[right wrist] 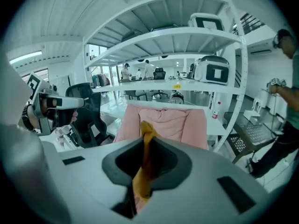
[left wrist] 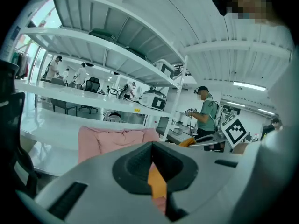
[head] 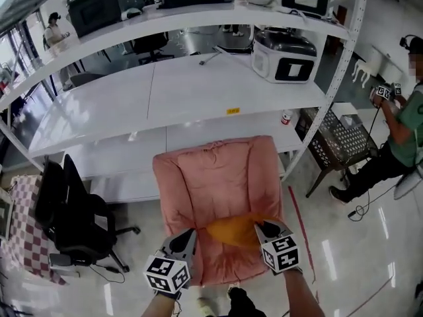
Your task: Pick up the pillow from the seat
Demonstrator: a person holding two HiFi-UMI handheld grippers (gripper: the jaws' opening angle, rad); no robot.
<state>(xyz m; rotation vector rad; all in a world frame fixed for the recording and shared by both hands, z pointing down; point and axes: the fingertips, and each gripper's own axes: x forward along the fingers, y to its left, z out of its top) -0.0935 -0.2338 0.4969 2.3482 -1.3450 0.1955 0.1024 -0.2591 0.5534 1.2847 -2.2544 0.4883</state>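
Note:
An orange pillow [head: 231, 232] hangs stretched between my two grippers, just over the front of the seat of a pink armchair [head: 218, 177]. My left gripper [head: 191, 234] is shut on the pillow's left end. Orange cloth [left wrist: 158, 185] shows pinched between its jaws in the left gripper view. My right gripper [head: 262, 228] is shut on the right end. A fold of the same orange cloth [right wrist: 146, 160] runs up through its jaws in the right gripper view. The pink armchair [right wrist: 164, 123] stands straight ahead of both grippers.
White shelving [head: 198, 91] rises behind the armchair, with a white appliance [head: 285, 55] on it. A black office chair [head: 73, 216] stands to the left. At the right are a wire basket stand [head: 340, 137], a person [head: 396, 137] and a red floor line [head: 301, 233].

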